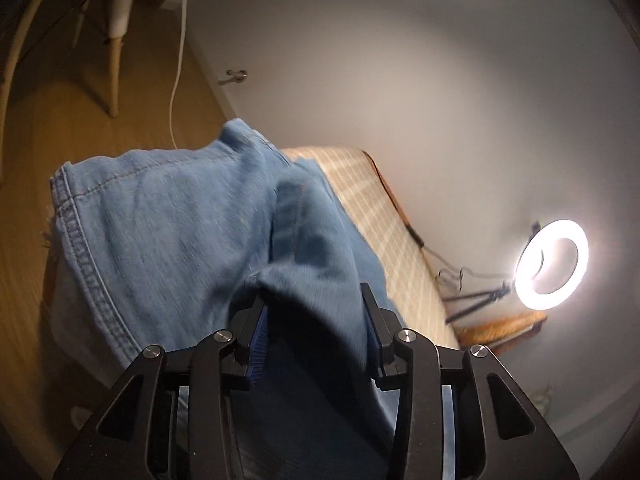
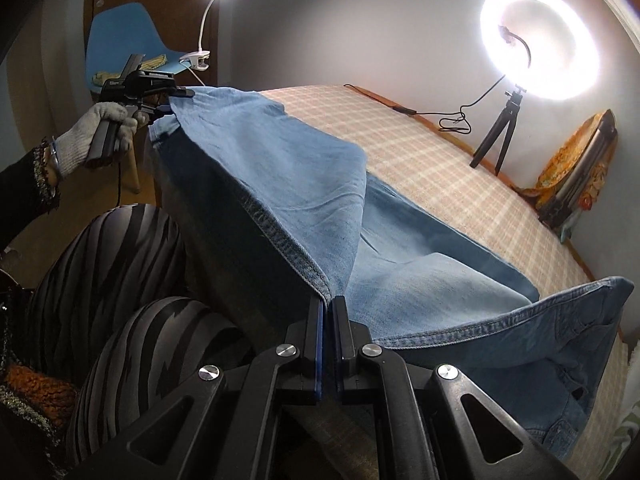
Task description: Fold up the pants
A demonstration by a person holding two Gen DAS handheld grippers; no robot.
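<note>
The jeans lie partly on the bed, one leg lifted over its near edge. The left gripper stands part open, denim bunched between its pads but apparently not pinched. The right gripper is clamped on the stitched hem. Denim is heavy, limp and not slippery; thick seams and hems look like the surest places to take hold.
</note>
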